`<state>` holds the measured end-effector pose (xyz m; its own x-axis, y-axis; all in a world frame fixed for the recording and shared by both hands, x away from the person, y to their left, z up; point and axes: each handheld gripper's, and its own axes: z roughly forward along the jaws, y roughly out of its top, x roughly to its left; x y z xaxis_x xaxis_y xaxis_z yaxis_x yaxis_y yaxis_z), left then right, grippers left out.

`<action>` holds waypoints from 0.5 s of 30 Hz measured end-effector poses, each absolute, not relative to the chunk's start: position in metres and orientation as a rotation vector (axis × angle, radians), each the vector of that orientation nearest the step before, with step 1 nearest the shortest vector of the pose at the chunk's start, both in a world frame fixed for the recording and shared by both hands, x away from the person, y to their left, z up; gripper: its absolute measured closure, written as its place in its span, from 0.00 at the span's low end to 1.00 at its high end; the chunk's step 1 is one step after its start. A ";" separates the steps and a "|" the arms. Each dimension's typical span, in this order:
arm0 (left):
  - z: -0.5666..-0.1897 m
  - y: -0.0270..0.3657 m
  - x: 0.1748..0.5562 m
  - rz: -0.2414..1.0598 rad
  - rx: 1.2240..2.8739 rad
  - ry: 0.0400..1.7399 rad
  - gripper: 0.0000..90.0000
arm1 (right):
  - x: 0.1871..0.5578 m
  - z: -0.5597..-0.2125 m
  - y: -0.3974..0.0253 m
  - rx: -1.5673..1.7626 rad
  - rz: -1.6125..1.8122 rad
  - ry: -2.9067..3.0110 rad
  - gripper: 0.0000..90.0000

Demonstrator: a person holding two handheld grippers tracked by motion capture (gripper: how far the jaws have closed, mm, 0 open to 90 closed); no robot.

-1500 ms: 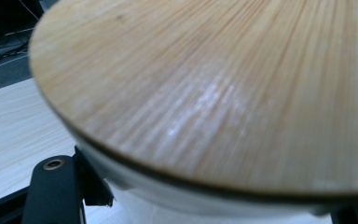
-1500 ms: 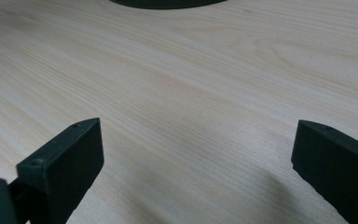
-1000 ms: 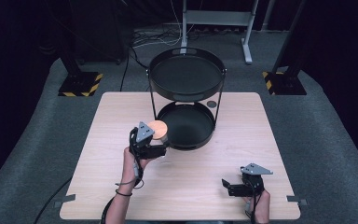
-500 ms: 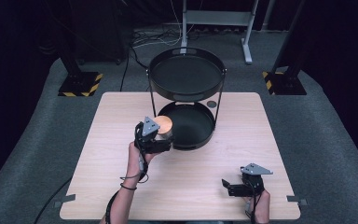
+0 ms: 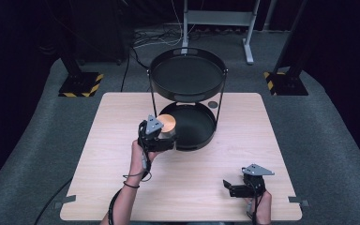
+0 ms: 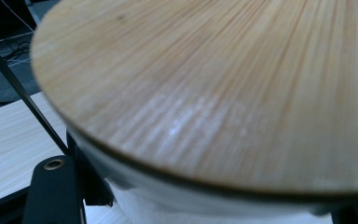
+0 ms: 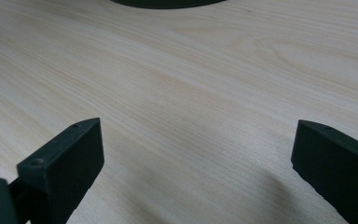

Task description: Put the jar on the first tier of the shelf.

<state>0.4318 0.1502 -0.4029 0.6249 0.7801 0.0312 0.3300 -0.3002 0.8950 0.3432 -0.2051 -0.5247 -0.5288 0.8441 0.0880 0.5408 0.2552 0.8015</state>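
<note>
At centre frame of the high view, a white round container with a flat bamboo lid is held by the left gripper at the left rim of the lower black round metal tray of a two-tier stand.

Its jaws are closed on the container's white body, and the lid is seen close up in the left gripper view. At lower right, the right gripper is rested low over the pale wooden table, jaws wide apart, nothing held; table grain is seen between them.
</note>
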 end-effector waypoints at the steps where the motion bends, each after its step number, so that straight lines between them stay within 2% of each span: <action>1: -0.403 0.150 0.432 0.589 1.888 0.883 0.28 | 0.343 -0.525 -0.205 1.266 1.164 2.174 0.02; 15: -0.404 0.144 0.445 0.588 1.910 0.879 0.28 | 0.343 -0.525 -0.205 1.267 1.165 2.173 0.02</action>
